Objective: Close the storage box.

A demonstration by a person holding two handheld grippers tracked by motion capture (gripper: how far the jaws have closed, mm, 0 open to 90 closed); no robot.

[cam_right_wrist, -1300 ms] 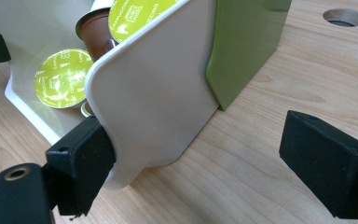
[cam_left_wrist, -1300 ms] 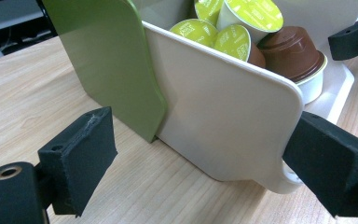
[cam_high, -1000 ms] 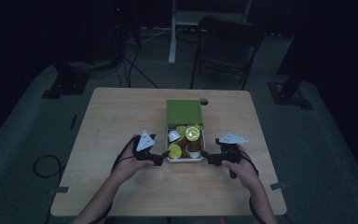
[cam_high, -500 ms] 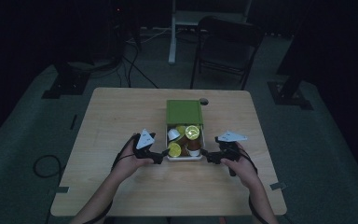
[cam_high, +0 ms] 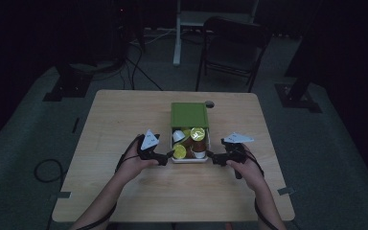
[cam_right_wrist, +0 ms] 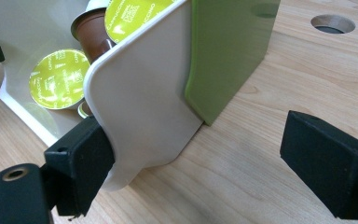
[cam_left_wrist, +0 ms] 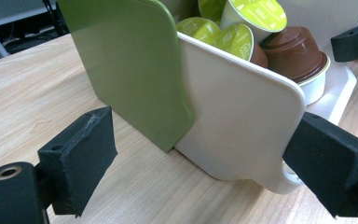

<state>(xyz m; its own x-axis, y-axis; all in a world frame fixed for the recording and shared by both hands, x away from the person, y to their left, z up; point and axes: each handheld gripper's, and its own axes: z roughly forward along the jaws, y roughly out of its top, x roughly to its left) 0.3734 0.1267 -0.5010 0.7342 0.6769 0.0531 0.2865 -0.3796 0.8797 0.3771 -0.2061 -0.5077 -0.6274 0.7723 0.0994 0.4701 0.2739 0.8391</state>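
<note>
A green box (cam_high: 189, 115) stands mid-table with its white drawer (cam_high: 190, 160) pulled out toward me. Several coffee capsules (cam_high: 197, 133) lie in it, some with yellow-green lids, some brown. My left gripper (cam_high: 170, 155) sits at the drawer's left front corner, open. In the left gripper view the left gripper (cam_left_wrist: 205, 168) straddles the drawer's side wall (cam_left_wrist: 242, 121) and the green shell (cam_left_wrist: 130, 70), its left pad clear of both. My right gripper (cam_high: 210, 155) is at the right front corner, open. In the right gripper view the right gripper (cam_right_wrist: 203, 165) has one pad against the drawer's corner (cam_right_wrist: 140, 116), the other over bare wood.
A round cable hole (cam_high: 210, 103) is in the wooden table (cam_high: 124, 120) just behind the box. A dark chair (cam_high: 230, 48) and stand legs are on the floor beyond the far edge. Bare wood lies left, right and in front of the box.
</note>
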